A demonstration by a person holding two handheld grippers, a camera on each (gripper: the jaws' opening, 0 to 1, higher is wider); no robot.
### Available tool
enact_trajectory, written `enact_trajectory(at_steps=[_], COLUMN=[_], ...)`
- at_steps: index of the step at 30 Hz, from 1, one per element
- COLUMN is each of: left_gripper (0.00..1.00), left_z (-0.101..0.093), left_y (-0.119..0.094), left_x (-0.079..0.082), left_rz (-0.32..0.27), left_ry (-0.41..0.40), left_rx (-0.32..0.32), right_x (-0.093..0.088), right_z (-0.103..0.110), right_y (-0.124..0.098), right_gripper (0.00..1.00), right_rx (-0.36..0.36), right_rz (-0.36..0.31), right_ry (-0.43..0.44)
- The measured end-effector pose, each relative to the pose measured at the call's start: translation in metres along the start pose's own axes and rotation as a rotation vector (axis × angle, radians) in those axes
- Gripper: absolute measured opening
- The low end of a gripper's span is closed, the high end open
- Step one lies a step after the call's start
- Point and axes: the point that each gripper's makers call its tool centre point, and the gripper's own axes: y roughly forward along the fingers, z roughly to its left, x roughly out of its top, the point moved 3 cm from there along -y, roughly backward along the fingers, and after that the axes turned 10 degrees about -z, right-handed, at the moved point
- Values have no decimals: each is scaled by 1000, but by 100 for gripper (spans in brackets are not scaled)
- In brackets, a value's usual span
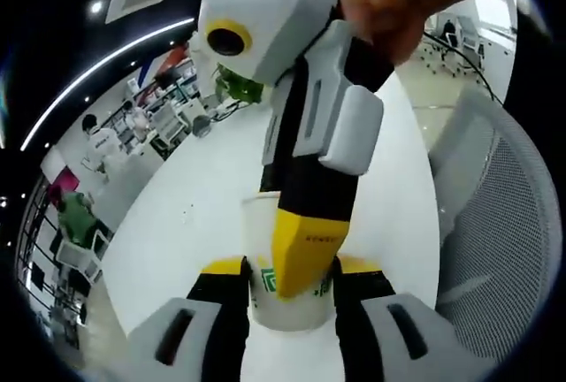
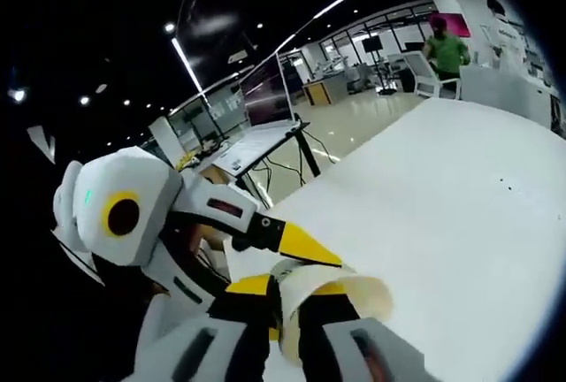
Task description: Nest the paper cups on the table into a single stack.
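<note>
Over the white table (image 1: 203, 223) I hold both grippers close together, each meeting the other at a paper cup. In the left gripper view, my left gripper (image 1: 290, 298) has its two black-and-yellow jaws pressed against the sides of an upright white paper cup with green print (image 1: 287, 298), which sits between them above the tabletop; the jaws are clamped on its wall, one on each side. My right gripper (image 1: 305, 263) comes down into this view from above, held by my hand (image 1: 402, 2), and one of its yellow-tipped fingers (image 1: 301, 249) crosses the front of that cup, reaching past its rim. I cannot tell from here whether that finger touches the cup or only lies before it.

In the right gripper view, my right gripper (image 2: 287, 311) has its jaws closed on a white paper cup (image 2: 332, 294) tipped on its side, the open mouth turned to the right and the thin wall pinched between the yellow tips. The left gripper (image 2: 265, 240) enters from the left, its yellow finger just beside that cup's upper edge.

A grey mesh office chair (image 1: 500, 214) stands beside the table. Further off, across the open office, a person in a green top (image 2: 445, 49) stands near desks and chairs.
</note>
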Motion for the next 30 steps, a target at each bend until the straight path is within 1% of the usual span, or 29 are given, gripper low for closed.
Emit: enact_trajectory(at_steps=[3,6,8,9,12,18,23,27,30], left_gripper=[35,36,36,36,38,43,47,48,48], left_z=[-2,-1,0,2,4,3,5,4,4], left_y=[1,1,-1,-3,-8,-18,-25,-29,-31], left_x=[1,-2,-4,-8,-15,-26,-35,-37,-39], left_rz=[-6,-8,-4,2,-4,6,7,2,-4], left_ry=[-20,-38,-53,-64,-127,-181,-243,-273,-311], left_rx=[2,13,23,42,65,96,125,140,150], right_x=[-2,-6,-9,-9,-9,-3,-6,-8,-12], right_z=[7,6,10,8,8,1,-1,0,1], right_y=[0,2,2,2,3,5,7,10,11], right_gripper=[1,0,0,0,0,0,0,0,0], right_rx=[-1,-13,-9,-10,-24,-43,-50,-45,-46], right_rz=[6,34,54,61,60,55,74,95,115], right_ry=[6,-30,-59,-74,-91,-105,-125,-142,-160])
